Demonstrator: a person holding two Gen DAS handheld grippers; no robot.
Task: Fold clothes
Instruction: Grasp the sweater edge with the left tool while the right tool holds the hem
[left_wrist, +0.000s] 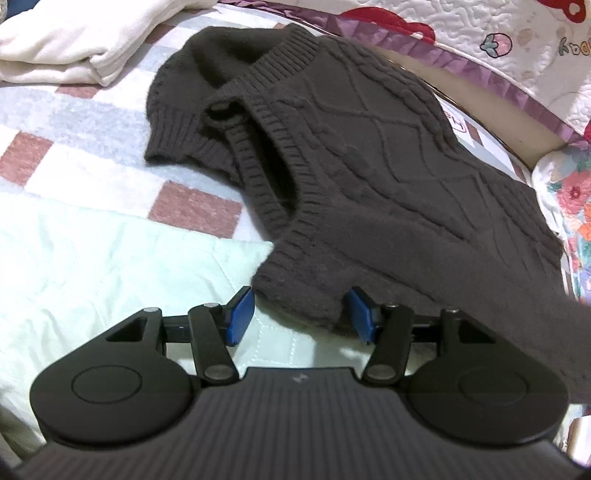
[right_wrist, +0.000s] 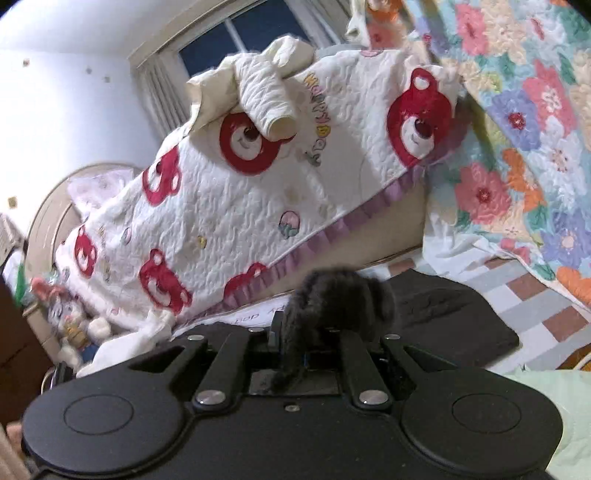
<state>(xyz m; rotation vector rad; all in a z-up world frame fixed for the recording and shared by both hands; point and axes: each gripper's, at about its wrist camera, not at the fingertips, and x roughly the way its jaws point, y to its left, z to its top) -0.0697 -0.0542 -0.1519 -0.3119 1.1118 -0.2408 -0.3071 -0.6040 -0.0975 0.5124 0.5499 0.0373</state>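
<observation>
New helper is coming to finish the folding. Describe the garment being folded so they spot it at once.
On the checked bedspread, just ahead of the open left gripper, lies a dark brown knitted vest. Unlike the folded cream cloth beyond it, it is sleeveless, with a cable pattern and ribbed edges.

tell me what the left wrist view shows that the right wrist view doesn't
Only the left wrist view shows the dark knit vest spread out on the checked blanket, its V-neck and armholes visible, a folded cream cloth behind it, and the left gripper open with its blue pads either side of the vest's near edge.

Only the right wrist view shows the right gripper shut on a bunch of vest fabric, the window and a floral quilt.

Both show the vest and the bear-print quilt.
</observation>
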